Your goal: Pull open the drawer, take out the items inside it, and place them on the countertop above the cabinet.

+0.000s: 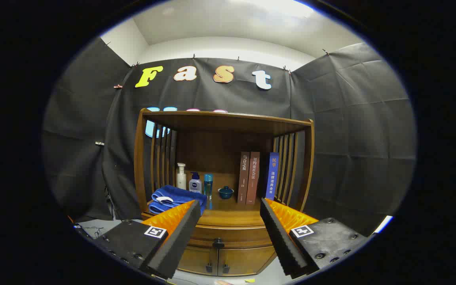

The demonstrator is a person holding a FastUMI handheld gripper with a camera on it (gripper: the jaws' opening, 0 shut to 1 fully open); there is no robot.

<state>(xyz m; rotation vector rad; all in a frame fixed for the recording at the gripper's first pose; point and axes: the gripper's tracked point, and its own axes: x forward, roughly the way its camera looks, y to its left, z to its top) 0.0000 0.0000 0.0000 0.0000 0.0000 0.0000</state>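
The claw [230,233] is released, its fingers spread wide in front of the wooden cabinet [224,158]. Between them, farther off, sits the shut drawer [228,233] with its dark knob [218,242]. On the worktop [228,217] above: a folded blue towel [172,198] at left, bottles [194,183], a small teal bowl [225,192], upright books [257,178] at right.

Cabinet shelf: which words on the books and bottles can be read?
"乌合之众": spine of the left brown book.
Right brown book: too blurred to read.
"民事", "法律适用全书": spine of the blue book.
Bottles: print too small.
Gripper: open, holding nothing; square markers, no words.
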